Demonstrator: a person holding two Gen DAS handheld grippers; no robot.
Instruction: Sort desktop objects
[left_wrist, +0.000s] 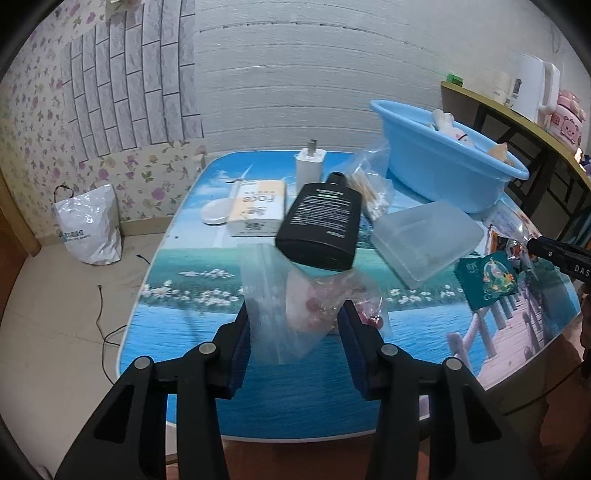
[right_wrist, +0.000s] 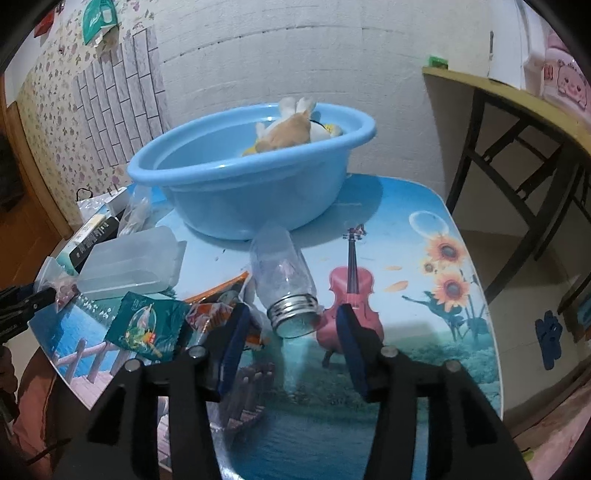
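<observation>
A blue basin (right_wrist: 236, 192) with a plush toy (right_wrist: 291, 125) inside is set at the table's (right_wrist: 424, 258) far edge. The left gripper (left_wrist: 295, 332) is clenched on a clear zip bag (left_wrist: 291, 306) of small reddish pieces. The right gripper (right_wrist: 291, 332) is held released around the mouth of an empty jar (right_wrist: 284, 280) lying on its side.

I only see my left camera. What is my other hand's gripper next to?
Observer: A glass jar lies on its side, with its metal mouth just ahead of the open right gripper.
Operator: My left gripper pinches the clear bag. What toy is in the blue basin? I only see a bit.
Observer: A brown and white plush toy, lying against the far rim.
</observation>
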